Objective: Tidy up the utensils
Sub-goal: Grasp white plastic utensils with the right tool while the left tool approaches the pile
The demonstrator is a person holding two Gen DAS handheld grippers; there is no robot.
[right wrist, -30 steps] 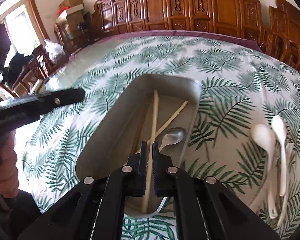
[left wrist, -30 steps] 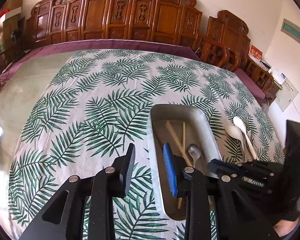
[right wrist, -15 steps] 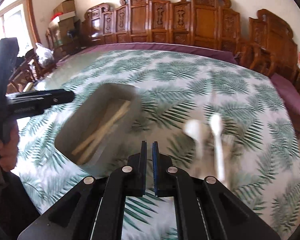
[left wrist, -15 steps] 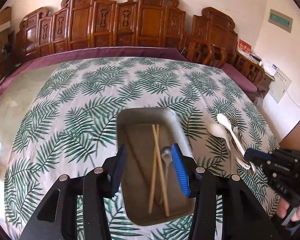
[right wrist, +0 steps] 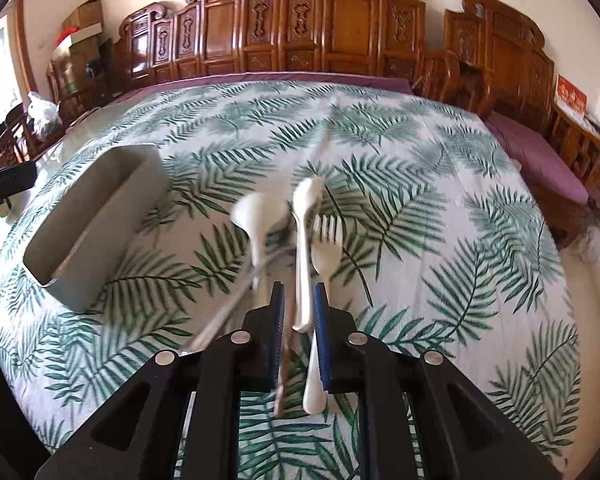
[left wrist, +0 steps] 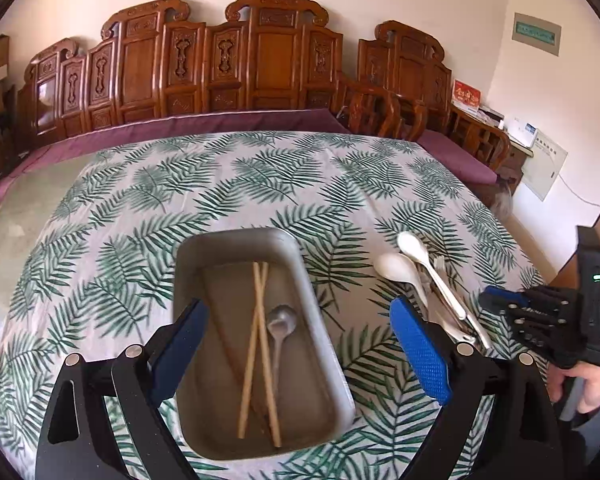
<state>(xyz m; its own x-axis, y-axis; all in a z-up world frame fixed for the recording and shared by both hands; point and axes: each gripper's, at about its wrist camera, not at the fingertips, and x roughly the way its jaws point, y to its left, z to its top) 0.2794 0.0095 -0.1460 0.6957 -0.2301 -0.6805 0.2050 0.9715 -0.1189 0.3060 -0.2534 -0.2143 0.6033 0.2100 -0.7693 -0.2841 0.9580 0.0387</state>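
A grey metal tray (left wrist: 236,240) lies on the leaf-print cloth with two chopsticks (left wrist: 256,340) and a metal spoon (left wrist: 282,320) in it. My left gripper (left wrist: 298,310) hovers over the tray, its jaws opening wide, nothing held. To the tray's right lie white spoons (left wrist: 396,268) and other cutlery. My right gripper (right wrist: 299,292) is low over that pile, its jaws opening a little. A white spoon's handle (right wrist: 302,280) lies in the gap without being pressed. A white fork (right wrist: 326,240) and a second white spoon (right wrist: 256,216) lie beside it. The tray (right wrist: 100,216) is to its left.
Carved wooden chairs (left wrist: 260,60) ring the far side of the round table. A purple cloth (left wrist: 180,124) edges the table's back. The right gripper's body (left wrist: 540,316) and a hand show at the right of the left wrist view.
The right gripper swung from over the tray to the white utensils, and its jaws parted slightly. The left gripper opened wide, and the tray now sits centred under it.
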